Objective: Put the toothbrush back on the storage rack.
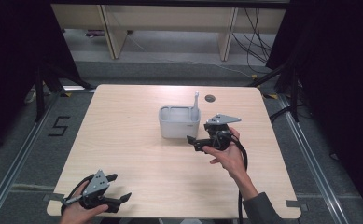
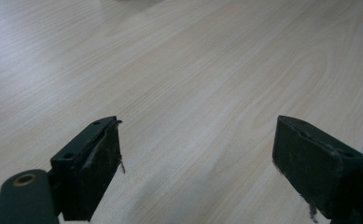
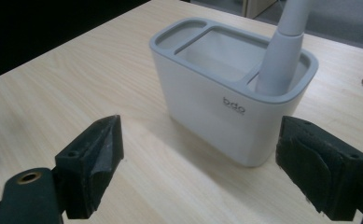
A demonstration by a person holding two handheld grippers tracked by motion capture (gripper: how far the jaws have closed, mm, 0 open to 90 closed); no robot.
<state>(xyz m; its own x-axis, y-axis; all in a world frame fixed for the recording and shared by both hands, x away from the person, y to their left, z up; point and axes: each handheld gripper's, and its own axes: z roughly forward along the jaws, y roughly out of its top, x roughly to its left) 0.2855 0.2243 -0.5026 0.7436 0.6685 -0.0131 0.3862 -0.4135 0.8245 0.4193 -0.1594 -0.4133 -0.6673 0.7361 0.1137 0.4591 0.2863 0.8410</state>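
My tabletop [image 1: 137, 140] is the biggest thing here, pale wood with rounded corners, bare across its whole left half and along the near edge, so there is plenty of open room to move on that side. One white caddy [image 1: 179, 122] with a grey rim stands a little right of centre, well clear of every edge; behind it, near the far edge, sits one small round grommet [image 1: 210, 98]. My right tongs [image 1: 194, 142] hover just beside the caddy's near right corner, jaws spread wide with nothing between them. My left tongs [image 1: 117, 187] rest at the near left corner, also wide and empty. The right gripper view adds what the high view cannot: three compartments in the caddy [image 3: 230, 93], and one grey handle [image 3: 282, 51] standing in the narrow end compartment, leaning slightly.
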